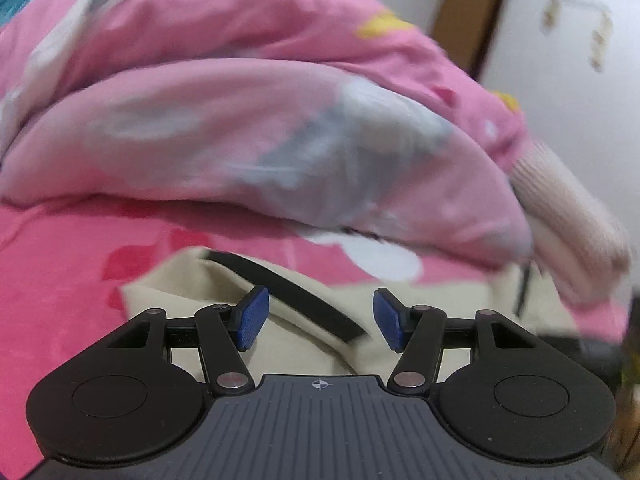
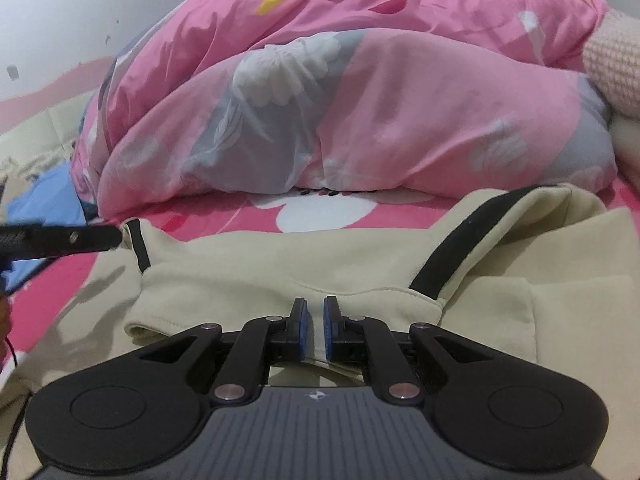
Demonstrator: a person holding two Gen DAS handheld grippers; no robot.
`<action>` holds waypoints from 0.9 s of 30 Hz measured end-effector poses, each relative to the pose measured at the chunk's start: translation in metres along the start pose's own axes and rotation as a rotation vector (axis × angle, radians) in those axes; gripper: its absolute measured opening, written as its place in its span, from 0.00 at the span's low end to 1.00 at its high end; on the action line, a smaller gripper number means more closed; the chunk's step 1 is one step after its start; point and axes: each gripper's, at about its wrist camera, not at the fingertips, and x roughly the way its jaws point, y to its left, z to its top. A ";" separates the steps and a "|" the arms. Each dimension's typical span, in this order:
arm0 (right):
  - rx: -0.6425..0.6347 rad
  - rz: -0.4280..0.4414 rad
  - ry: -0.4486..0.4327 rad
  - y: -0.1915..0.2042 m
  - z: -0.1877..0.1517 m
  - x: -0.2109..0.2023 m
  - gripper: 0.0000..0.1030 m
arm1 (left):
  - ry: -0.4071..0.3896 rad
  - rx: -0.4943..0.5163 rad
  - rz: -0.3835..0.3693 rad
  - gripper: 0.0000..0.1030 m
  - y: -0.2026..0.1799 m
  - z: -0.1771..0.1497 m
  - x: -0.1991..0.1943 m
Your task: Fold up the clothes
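A cream garment (image 2: 280,264) with black stripes lies on the pink bed sheet, with a fold of it lying across its near part. My right gripper (image 2: 316,320) sits low over the folded hem at the near middle. Its blue pads are almost together with a thin layer of cream cloth pinched between them. In the left wrist view, my left gripper (image 1: 320,320) hovers over the cream garment (image 1: 288,344) beside a black stripe (image 1: 288,292). Its blue pads stand well apart with nothing between them. This view is blurred.
A bulky pink duvet (image 2: 360,100) with white and grey prints is heaped just behind the garment. A pale knitted item (image 2: 616,64) lies at its right end. Blue fabric (image 2: 44,196) shows at the far left. White walls and a brown door (image 1: 472,12) lie beyond.
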 end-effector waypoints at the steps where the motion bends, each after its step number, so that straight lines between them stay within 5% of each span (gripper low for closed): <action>1: 0.003 0.003 -0.001 0.000 0.000 0.000 0.07 | 0.004 -0.033 0.007 0.56 0.008 0.008 0.003; 5: 0.003 0.006 -0.002 0.000 -0.001 0.001 0.08 | 0.041 -0.007 0.068 0.58 0.016 0.038 0.026; 7: 0.007 0.012 -0.002 -0.001 -0.001 0.001 0.08 | 0.132 0.095 0.082 0.58 0.005 0.043 0.045; 12: 0.016 0.022 -0.001 -0.003 -0.001 0.000 0.08 | 0.158 0.317 0.180 0.58 -0.016 0.017 0.060; 16: 0.016 0.023 -0.002 -0.004 -0.002 0.000 0.08 | 0.148 0.194 0.291 0.58 0.030 0.007 0.048; 19: 0.017 0.027 -0.002 -0.004 -0.002 0.000 0.08 | 0.136 0.065 0.215 0.63 0.064 0.002 0.034; 23: 0.019 0.028 -0.003 -0.005 -0.002 -0.001 0.08 | 0.030 0.073 0.249 0.62 0.063 0.004 0.015; 27: 0.022 0.029 -0.002 -0.005 -0.002 0.000 0.08 | 0.037 -0.026 0.366 0.58 0.093 0.008 0.016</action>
